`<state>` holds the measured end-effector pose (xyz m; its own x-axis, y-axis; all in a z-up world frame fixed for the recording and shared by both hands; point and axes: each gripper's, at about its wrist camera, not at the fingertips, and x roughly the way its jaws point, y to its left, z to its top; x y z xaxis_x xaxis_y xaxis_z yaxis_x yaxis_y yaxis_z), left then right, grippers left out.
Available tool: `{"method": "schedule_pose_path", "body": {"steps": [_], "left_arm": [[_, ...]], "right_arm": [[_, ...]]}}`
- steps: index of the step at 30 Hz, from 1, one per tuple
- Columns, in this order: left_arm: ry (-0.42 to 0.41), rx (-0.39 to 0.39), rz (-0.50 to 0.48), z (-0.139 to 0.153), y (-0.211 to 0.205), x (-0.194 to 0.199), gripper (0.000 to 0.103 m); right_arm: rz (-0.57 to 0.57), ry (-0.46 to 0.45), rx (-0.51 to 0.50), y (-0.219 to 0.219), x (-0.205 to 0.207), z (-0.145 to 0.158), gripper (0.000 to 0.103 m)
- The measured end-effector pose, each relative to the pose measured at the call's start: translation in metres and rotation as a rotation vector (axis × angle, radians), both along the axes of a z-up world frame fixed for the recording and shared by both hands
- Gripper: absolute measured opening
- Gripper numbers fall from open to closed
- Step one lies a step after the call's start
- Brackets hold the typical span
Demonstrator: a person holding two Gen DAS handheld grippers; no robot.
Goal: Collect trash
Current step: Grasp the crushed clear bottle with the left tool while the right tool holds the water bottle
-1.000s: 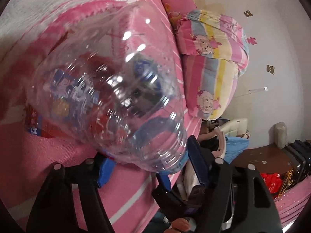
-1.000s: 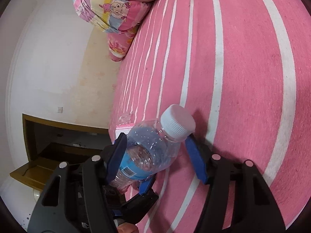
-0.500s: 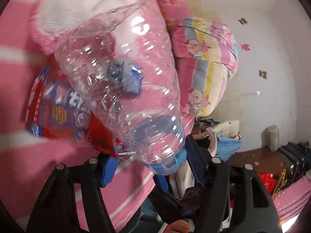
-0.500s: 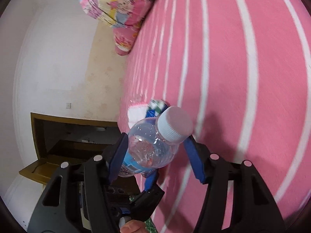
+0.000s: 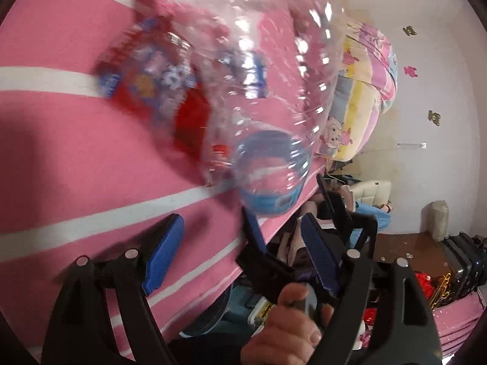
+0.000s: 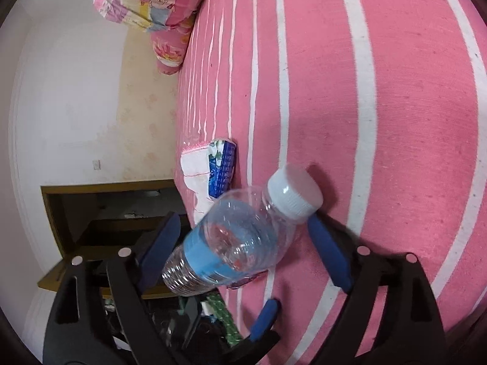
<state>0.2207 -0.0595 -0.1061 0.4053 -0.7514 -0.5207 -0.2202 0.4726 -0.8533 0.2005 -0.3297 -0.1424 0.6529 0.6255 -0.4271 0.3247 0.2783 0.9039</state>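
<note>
Jaws: we're opening both; left gripper (image 5: pixel 240 252) and right gripper (image 6: pixel 246 243) no longer pinch their bottles.
Left bottle: clear crumpled plastic bottle (image 5: pixel 258 97), blurred.
Right bottle: clear white-capped, blue-labelled plastic bottle (image 6: pixel 243 237).
Writing: unreadable.

Even indoor light, motion blur smearing the clear bottle (image 5: pixel 258 91) above the left tongs, white glare specks on it, soft shadows under both tongs, fisheye-bent dark edges

Bottle (image 6: pixel 240 240): clear glossy plastic, ribbed near the base, with a matt white ridged plastic cap (image 6: pixel 293 190) and a smooth blue label band. Bedspread (image 6: pixel 380 91): pink and white striped woven cloth, matt, slightly rough. Gripper pads (image 6: pixel 330 257): matt blue, on black matt plastic frames; the snack wrapper (image 5: pixel 143 73) looks like glossy printed film.
</note>
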Motion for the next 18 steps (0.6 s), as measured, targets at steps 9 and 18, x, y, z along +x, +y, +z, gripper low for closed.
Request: {"method": "schedule_pose_path", "body": {"steps": [9,18], "left_arm": [[-0.109,0.157,0.227,0.040,0.082,0.004,0.082],[-0.206,0.257,0.153,0.063,0.078,0.058,0.085]], "right_arm": [[0.079,0.000,-0.068,0.015,0.008,0.002,0.090],[0.037,-0.013,0.030,0.009,0.018,-0.004,0.096]]}}
